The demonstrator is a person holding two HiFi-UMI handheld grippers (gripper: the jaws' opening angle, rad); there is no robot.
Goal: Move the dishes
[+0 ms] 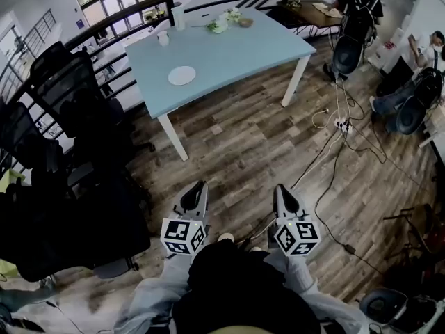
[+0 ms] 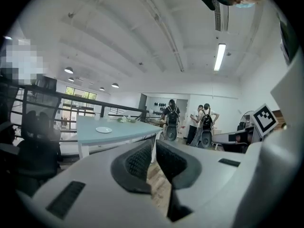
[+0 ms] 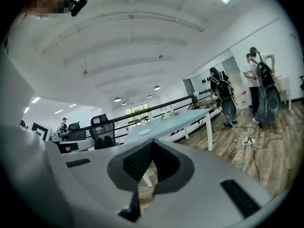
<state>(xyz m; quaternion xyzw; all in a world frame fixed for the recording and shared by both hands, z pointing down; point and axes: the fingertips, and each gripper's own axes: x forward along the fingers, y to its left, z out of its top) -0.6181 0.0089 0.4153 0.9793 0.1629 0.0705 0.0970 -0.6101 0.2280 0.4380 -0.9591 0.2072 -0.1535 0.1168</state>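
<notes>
Both grippers are held low, well short of the desk. The left gripper (image 1: 197, 189) is seen with its jaws brought together on nothing, and the right gripper (image 1: 282, 189) is likewise closed and empty. They are separated from the light-blue desk (image 1: 236, 54) by a stretch of wooden floor (image 1: 243, 152). A white plate (image 1: 181, 75) is laid flat on the desk's nearer part, well ahead of the left gripper and ahead-left of the right gripper. It is judged stiff, smooth, fairly light and breakable, and is best pinched across its rim. Beyond it a small cup (image 1: 163, 38) is set, and farther still a bowl (image 1: 245, 22), both too small to be read closely.
</notes>
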